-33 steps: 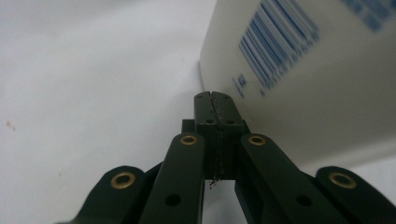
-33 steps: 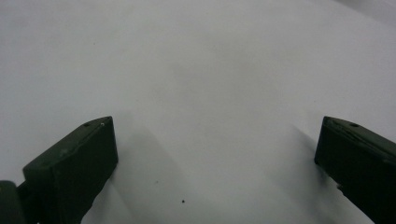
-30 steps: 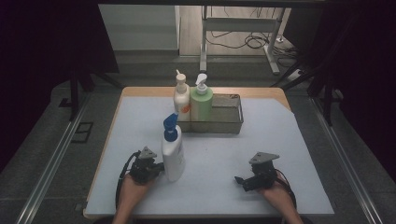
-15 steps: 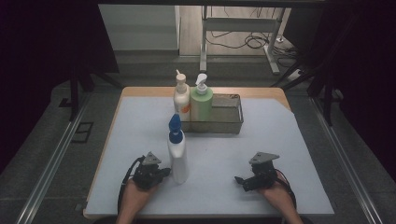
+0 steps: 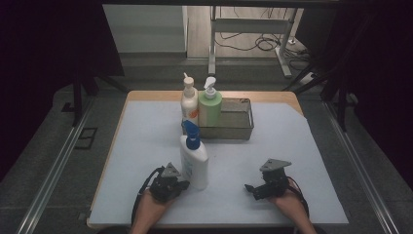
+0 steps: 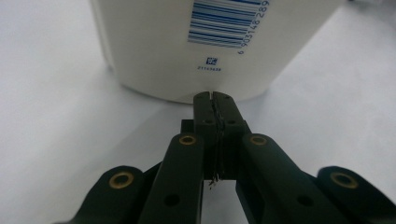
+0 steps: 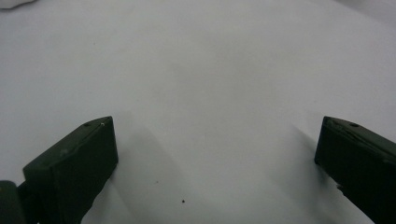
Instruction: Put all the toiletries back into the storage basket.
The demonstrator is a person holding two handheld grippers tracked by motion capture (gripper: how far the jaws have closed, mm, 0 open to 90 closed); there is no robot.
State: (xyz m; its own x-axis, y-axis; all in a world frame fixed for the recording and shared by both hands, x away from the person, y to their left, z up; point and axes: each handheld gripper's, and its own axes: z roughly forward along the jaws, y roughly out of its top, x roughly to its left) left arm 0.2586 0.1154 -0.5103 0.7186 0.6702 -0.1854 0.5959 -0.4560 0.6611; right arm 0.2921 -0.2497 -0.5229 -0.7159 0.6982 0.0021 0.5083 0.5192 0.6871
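Three bottles are present: two pump bottles (image 5: pixel 199 102) stand at the left end of the metal tray (image 5: pixel 241 127), and the white bottle with blue cap (image 5: pixel 193 161) stands upright on the counter (image 5: pixel 302 161), apart from the tray, near the front. Left gripper (image 5: pixel 179 184) has jaws together, tips at the bottle's base, nothing clamped. Right gripper (image 5: pixel 251 188) rests well apart, jaws spread, empty. Judgement: a nudging step is in hand. Next move calls for opening the left jaws to clasp the bottle's body without tipping it.

White bottle (image 6: pixel 196 42) cut off above its barcode (left gripper view), label print on far bottles (image 5: pixel 190 105) too small to read
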